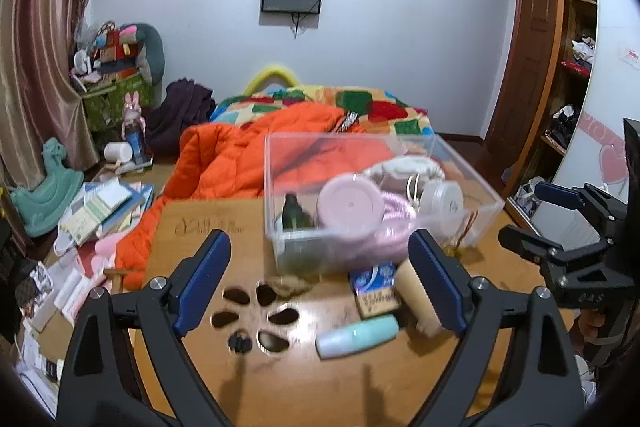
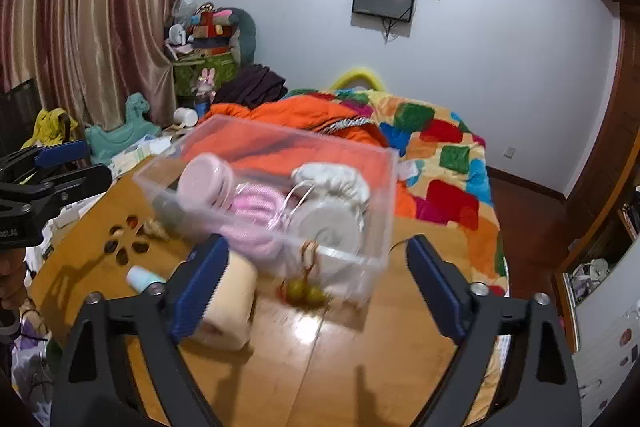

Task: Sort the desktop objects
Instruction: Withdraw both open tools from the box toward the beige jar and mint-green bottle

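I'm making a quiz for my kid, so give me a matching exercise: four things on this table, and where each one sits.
Things:
1. pink round lid
2. mint bottle
3. beige roll
4. amber beads

Places:
A. lying beside the flower-shaped cutouts
B. inside the clear bin
C. on the table, just in front of the bin
D. next to the right claw's left finger

Pairs: 1-B, 2-A, 3-D, 4-C
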`<state>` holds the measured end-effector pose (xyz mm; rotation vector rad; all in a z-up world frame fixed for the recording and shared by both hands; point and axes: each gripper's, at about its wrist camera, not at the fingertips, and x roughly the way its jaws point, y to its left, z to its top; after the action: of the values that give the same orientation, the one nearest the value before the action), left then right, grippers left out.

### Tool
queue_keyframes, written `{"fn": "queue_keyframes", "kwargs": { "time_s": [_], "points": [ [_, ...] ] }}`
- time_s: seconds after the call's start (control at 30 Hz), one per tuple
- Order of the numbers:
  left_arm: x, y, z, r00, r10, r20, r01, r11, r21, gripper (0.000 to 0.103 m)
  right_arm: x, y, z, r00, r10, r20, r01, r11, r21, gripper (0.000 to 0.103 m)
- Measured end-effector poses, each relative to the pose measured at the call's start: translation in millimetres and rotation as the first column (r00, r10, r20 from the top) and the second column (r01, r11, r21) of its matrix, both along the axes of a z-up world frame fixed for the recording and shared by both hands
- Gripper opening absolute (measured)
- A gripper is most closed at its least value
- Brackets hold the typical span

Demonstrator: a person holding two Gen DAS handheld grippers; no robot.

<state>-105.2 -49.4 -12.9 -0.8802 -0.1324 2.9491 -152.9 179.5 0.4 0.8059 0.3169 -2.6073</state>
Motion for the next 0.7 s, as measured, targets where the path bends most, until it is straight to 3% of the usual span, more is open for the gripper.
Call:
{"fn": "queue_keyframes", "kwargs": {
  "time_s": [0.47, 0.7],
  "points": [
    [22, -12, -56, 0.99, 0.038, 0.136, -0.041, 0.999, 0.016, 0.091, 18, -40, -58, 0.988, 0.06, 0.142, -0.056, 0.998, -0.032, 0.094],
    [21, -5, -72, 0.983, 0.029, 0.179, -0.035, 0.999, 0.028, 0.091, 10, -57, -78, 0.989, 0.019, 0.144, -0.024, 0.999, 0.038, 0.094]
  ]
}}
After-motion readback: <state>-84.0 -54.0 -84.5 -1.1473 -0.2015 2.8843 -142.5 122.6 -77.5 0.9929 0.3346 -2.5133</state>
